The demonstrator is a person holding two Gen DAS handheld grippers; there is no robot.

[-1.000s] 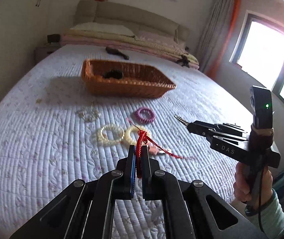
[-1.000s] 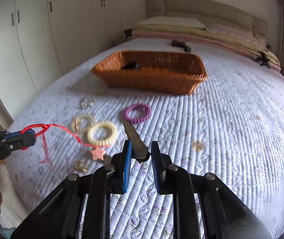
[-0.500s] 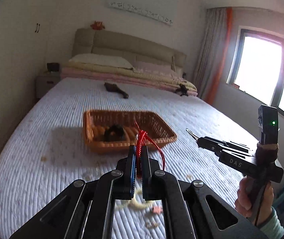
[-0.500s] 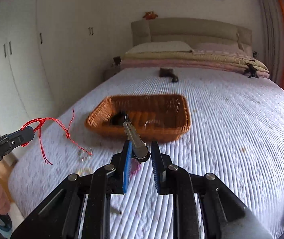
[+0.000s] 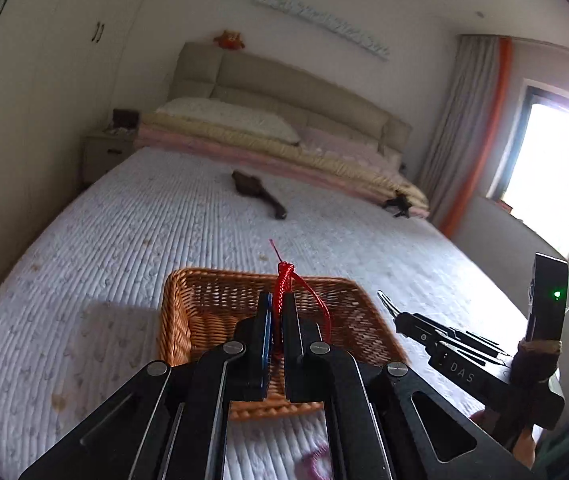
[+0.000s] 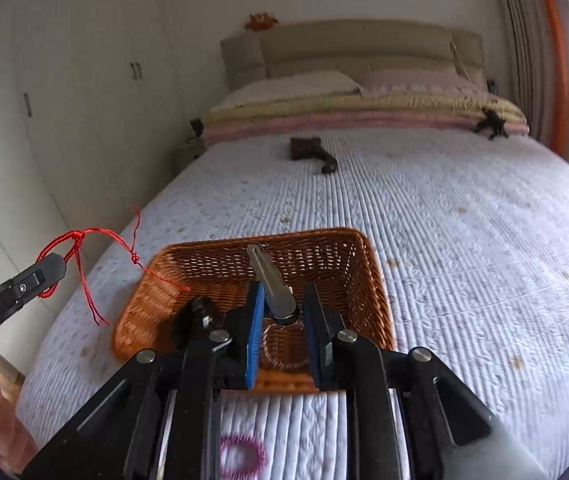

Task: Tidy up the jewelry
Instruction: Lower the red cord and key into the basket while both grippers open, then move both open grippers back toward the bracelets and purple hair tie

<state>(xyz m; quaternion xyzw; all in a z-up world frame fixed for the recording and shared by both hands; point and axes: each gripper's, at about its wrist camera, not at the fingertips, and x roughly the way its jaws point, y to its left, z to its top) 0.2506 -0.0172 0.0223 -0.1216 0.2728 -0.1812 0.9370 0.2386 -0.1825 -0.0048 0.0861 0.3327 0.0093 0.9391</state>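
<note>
My left gripper (image 5: 277, 312) pinches a red cord (image 5: 284, 280); my right gripper (image 6: 283, 308) grips a metal clip (image 6: 270, 280); wicker basket (image 6: 368, 280) mid-frame, purple ring (image 6: 242, 456) at the bottom.

One wicker basket (image 6: 336, 264), one red cord bracelet (image 5: 284, 288), one metal hair clip (image 6: 270, 284), one purple coil hair tie (image 6: 242, 456), one dark item (image 6: 198, 316) in the basket, two grippers, one pillow (image 5: 228, 118), one bed (image 6: 464, 240).
</note>
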